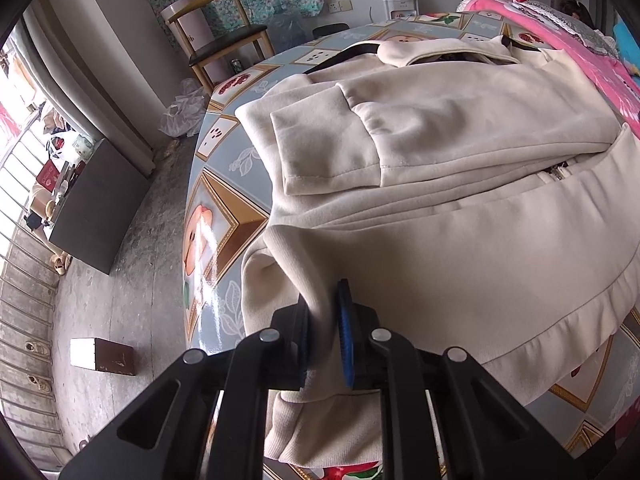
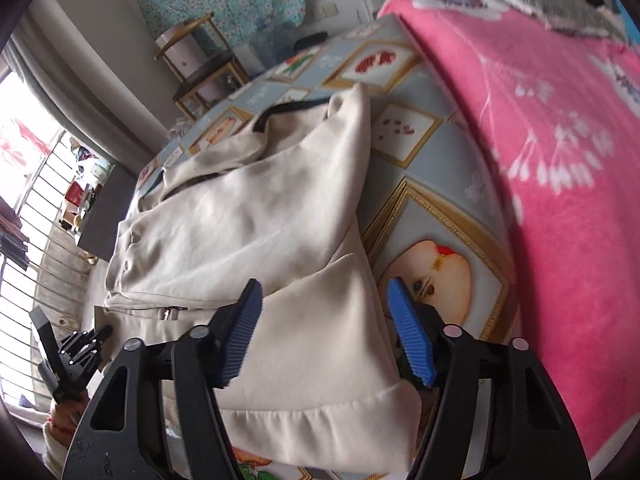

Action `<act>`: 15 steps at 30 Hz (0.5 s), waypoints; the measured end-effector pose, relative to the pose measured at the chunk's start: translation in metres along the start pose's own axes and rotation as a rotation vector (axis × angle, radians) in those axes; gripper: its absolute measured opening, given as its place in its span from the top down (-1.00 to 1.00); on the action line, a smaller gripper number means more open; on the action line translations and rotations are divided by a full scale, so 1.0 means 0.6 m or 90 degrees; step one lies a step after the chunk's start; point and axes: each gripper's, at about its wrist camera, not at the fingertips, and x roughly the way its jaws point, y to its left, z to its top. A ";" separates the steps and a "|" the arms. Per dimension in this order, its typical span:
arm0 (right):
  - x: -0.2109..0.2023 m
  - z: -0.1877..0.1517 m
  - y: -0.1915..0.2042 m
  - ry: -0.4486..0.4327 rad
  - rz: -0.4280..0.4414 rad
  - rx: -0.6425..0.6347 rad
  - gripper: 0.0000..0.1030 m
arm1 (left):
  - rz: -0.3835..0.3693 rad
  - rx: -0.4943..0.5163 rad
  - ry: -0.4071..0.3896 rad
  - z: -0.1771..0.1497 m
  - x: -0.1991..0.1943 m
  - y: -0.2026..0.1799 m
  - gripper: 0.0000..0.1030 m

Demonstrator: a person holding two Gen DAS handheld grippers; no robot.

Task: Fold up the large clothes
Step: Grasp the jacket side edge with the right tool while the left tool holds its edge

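Note:
A cream zip-up jacket (image 1: 440, 208) lies spread on a table with a fruit-print cloth (image 1: 224, 216); both sleeves are folded across its body. My left gripper (image 1: 323, 332) is shut on a pinch of the jacket's lower left hem and lifts it slightly. In the right wrist view the jacket (image 2: 248, 216) fills the middle. My right gripper (image 2: 322, 328) is open, its blue pads either side of the jacket's lower right corner, just above the fabric. The left gripper (image 2: 80, 350) shows at the lower left there.
A pink floral blanket (image 2: 560, 160) covers the table's right side beside the jacket. A wooden chair (image 1: 224, 36) stands beyond the far edge. A dark cabinet (image 1: 100, 208) and a small box (image 1: 102, 356) sit on the floor at left, by a barred window.

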 end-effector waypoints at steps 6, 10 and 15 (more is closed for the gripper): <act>0.033 -0.011 -0.010 0.035 0.023 0.023 0.05 | 0.001 0.002 0.002 0.000 0.001 -0.001 0.76; 0.012 -0.022 -0.007 0.027 0.046 0.011 0.15 | 0.003 0.006 0.005 0.001 0.002 -0.001 0.76; -0.016 -0.027 -0.018 0.015 0.094 0.005 0.21 | 0.005 0.002 0.006 0.002 0.001 -0.002 0.76</act>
